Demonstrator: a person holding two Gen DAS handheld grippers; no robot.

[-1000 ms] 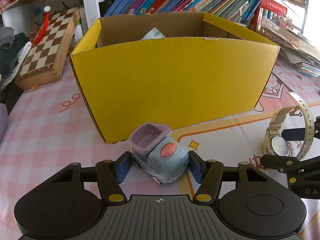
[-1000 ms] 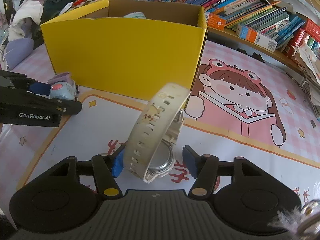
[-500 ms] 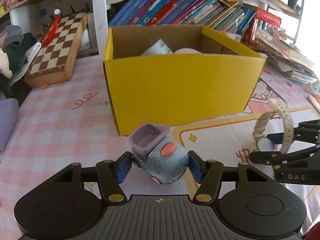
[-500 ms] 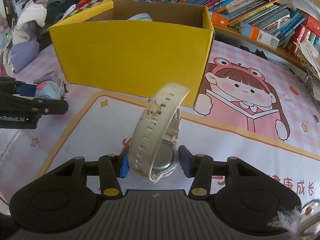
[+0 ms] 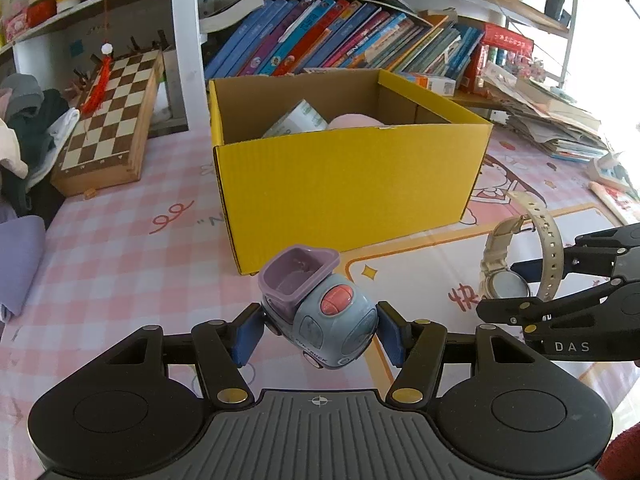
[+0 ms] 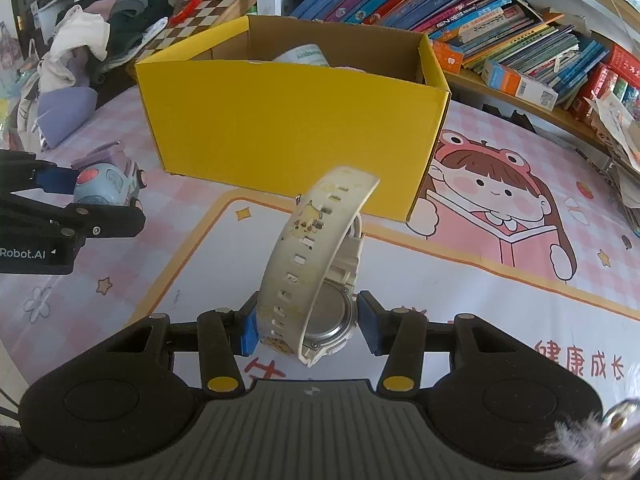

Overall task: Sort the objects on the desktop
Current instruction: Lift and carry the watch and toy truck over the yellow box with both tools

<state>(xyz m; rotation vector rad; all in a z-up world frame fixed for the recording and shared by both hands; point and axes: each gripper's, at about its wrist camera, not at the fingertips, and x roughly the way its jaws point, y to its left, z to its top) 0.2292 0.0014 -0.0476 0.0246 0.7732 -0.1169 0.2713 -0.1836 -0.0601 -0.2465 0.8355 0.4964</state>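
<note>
Left tool [image 5: 318, 330]: clenched on the toy truck [image 5: 318, 312], blue pads pressed to both flanks; purple hopper tilted up toward the box.
Toy truck, position: clear of the surface [image 5: 120, 248], in front of the near left corner of the yellow box [image 5: 348, 184], still below the rim.
Change, left view: box much smaller and lower in view than one second ago; open top and contents now readable. Read as a lift and a pull back with the load held.
Yellow box: open-topped, standing mid-surface; a white printed pack [image 5: 296, 118] and something pink [image 5: 354, 120] already inside.
Meaning for task: both loads raised and facing the box; judged as carry stage toward a drop into it, neither load over the opening so far.
Watch [image 6: 316, 276]: gripped at the case, strap looped upward, lifted off the surface, in front of the box's near right corner.
Right tool [image 6: 306, 332]: clenched on the watch, pads against both sides of the case.
Change, right view: pads wide of the case one second ago, closed against it half a second ago, same hold now; surface drops away beneath, so grasp first, lift after.
Risk: strap free and floppy; likely to catch the rim on a low pass.
</note>
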